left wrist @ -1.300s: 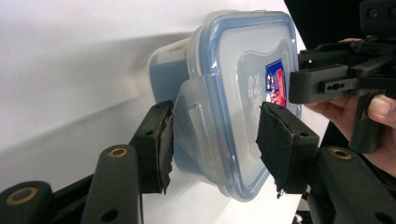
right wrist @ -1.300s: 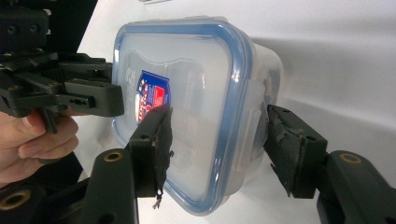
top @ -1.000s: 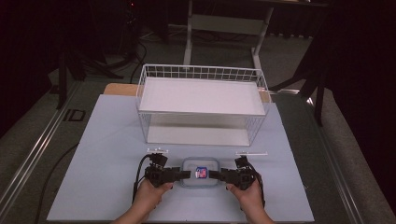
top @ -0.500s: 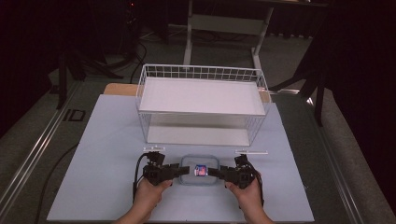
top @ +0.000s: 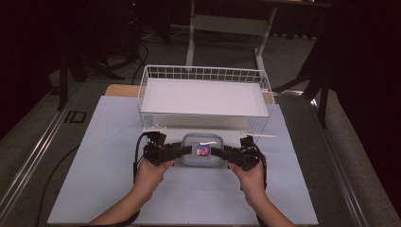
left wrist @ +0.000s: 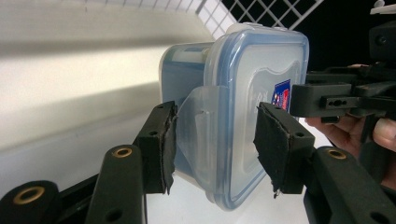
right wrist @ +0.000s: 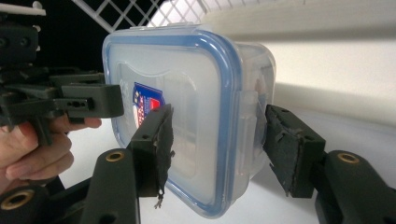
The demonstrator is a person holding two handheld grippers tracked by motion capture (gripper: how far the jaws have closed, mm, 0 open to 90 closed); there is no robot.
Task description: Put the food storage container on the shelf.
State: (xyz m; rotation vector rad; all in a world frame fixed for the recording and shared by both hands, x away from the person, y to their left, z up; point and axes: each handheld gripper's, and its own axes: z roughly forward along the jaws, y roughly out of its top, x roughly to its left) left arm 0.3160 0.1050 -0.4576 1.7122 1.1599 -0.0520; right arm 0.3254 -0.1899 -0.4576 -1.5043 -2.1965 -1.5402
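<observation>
A clear plastic food container (top: 202,150) with a blue-rimmed lid and a small red-and-blue label hangs above the white table sheet, just in front of the wire basket. My left gripper (top: 185,151) is shut on its left end and my right gripper (top: 218,152) on its right end. In the left gripper view the container (left wrist: 243,93) is on edge between the pads of the left gripper (left wrist: 215,144), which press a side latch and the lid. The right gripper view shows the right gripper (right wrist: 217,140) clamping the lid and base of the container (right wrist: 187,93).
A white wire basket (top: 203,73) with a flat white floor stands at the back of the white table sheet (top: 108,156), its front wall close behind the container. Dark floor, cables and table legs surround the table.
Both grippers and the container between them have risen off the sheet and moved closer to the basket's front. The grip on each end looks the same.
</observation>
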